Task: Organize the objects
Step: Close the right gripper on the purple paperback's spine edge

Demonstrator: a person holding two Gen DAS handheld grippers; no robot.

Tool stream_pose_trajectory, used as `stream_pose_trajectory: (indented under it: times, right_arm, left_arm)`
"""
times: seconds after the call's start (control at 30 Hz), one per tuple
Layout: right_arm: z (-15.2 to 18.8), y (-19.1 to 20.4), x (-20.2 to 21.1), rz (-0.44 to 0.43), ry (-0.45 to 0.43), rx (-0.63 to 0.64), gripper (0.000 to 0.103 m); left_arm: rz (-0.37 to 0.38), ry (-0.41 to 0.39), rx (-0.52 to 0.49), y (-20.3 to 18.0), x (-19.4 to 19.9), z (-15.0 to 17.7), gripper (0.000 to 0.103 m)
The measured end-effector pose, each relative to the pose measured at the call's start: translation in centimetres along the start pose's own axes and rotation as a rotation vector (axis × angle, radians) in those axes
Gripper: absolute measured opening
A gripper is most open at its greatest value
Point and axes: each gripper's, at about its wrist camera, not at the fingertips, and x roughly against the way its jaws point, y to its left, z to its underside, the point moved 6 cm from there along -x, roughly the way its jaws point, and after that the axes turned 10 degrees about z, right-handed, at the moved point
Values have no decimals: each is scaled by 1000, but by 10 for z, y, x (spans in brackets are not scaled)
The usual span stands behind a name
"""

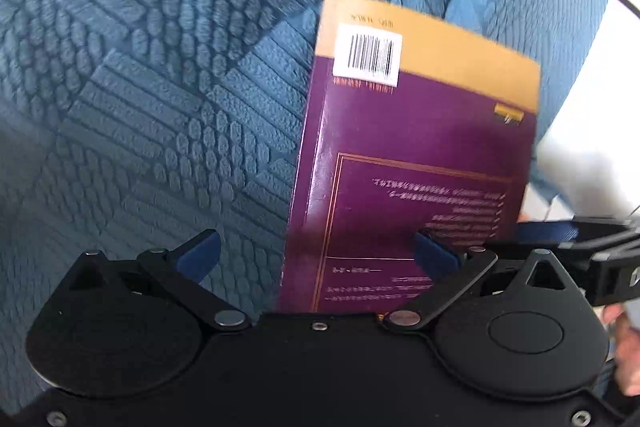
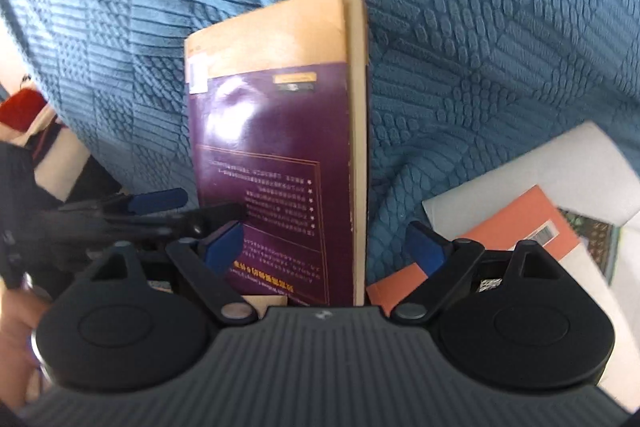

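Black plastic housing of the left gripper fills the 6 o'clock edge of the left wrist view; blue pads sit on its fingertips. Jaws are spread wide, clamping nothing. Purple book, a glossy paperback with an ochre band and a white barcode label at 12 o'clock, lies over the right-hand pad and rests on the blue bedspread, a quilted fabric with ribbed and scale-like embossing.

Right wrist view: right gripper likewise released, pads either side of the book, whose yellowed page block faces 3 o'clock. Whether a pad touches the cover, cannot tell. Left gripper enters from 9 o'clock. Orange book lies at 4 o'clock on white sheets.
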Motion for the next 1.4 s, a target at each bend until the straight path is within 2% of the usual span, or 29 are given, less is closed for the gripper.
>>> stream_pose_trajectory:
  times: [0.1,0.27,0.5,0.53,0.63,0.7,0.8,1.0,1.2,1.4]
  right_arm:
    - [-2,-4,-4,-22,6,-41,89]
    - [-5,-10,-10,-32,10,-80,89]
    - [-9,-21,-16,-74,23,-180,79]
    - [-10,-22,-16,-80,24,-191,79]
    - [-11,-20,-16,-109,21,-196,61]
    - [-14,-16,-12,-72,-7,-143,58]
    - [-16,-9,-4,-9,-52,-61,53]
    - [-25,-12,18,15,-129,-22,38]
    - [-28,-9,44,30,-235,60,30]
    - [-24,-1,69,16,-305,103,26]
  left_arm:
    - [64,8,16,-4,-9,-2,103]
    - [115,8,38,-1,-17,-3,101]
    - [182,-13,58,0,-19,0,88]
    - [173,-14,55,-1,-19,0,87]
    - [136,-24,21,-8,-22,1,81]
    - [106,-27,10,-13,-22,3,77]
    - [91,-42,5,-17,-18,2,67]
    - [65,-88,8,-24,-2,-3,48]
    - [39,-131,-4,-32,20,-4,35]
    - [32,-188,-10,-43,51,-2,31]
